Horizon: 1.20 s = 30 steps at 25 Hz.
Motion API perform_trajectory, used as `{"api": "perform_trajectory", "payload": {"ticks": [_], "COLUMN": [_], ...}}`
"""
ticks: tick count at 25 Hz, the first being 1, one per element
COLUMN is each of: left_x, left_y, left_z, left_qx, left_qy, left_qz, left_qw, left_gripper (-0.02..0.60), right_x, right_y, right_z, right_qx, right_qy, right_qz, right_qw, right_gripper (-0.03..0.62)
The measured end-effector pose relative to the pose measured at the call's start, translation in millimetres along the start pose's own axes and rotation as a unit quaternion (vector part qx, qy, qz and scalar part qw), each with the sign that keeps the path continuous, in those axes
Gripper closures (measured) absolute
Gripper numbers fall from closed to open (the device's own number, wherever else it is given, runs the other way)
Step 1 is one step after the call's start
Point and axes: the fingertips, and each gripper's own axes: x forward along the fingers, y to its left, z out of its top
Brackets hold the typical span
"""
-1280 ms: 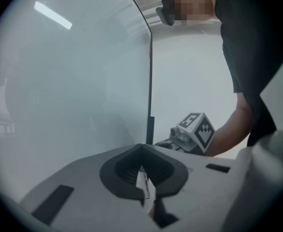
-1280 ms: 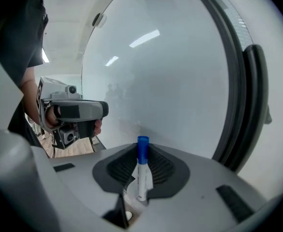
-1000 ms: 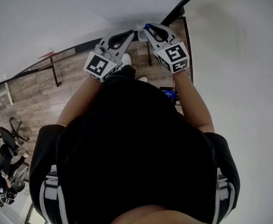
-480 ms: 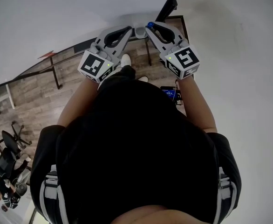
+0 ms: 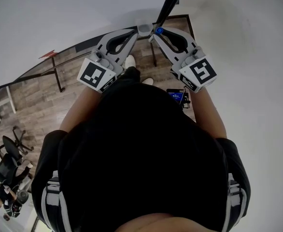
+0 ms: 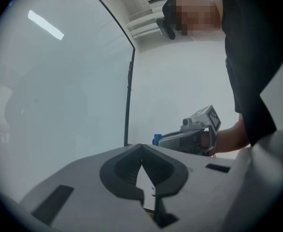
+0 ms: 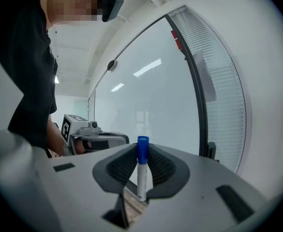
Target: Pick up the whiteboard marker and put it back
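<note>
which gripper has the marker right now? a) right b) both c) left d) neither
a: in its own view the right gripper is clamped on the blue-capped marker, while the left gripper has its jaws together with nothing between them.

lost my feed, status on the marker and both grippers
Right gripper shut on whiteboard marker, blue cap outward. Left gripper shut, empty. Both grippers' tips nearly meet; nothing else seen in the way.
</note>
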Motion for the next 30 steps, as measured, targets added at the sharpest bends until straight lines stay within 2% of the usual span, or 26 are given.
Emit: {"api": "perform_trajectory", "payload": {"ticks": [12,30], "left_x": [-13.8,-19.8], "left_y": [-30.2,-33.6], "left_z": [7.4,4.5], "left_qx": [0.011,0.013], "left_qy": [0.001,0.0], "left_qz": [0.003,0.006], "left_qw": [0.9999,0.9999], "left_gripper": [0.577,0.577], "right_x": [-26.4,-21.5], "right_y": [24.4,34.7], "right_z": [7.9,6.4], "right_qx": [-0.004,-0.001], "right_qy": [-0.018,-0.017], "right_qz": [0.013,0.021], "right_qw": [1.0,1.0], "right_gripper": [0.53,0.53]}}
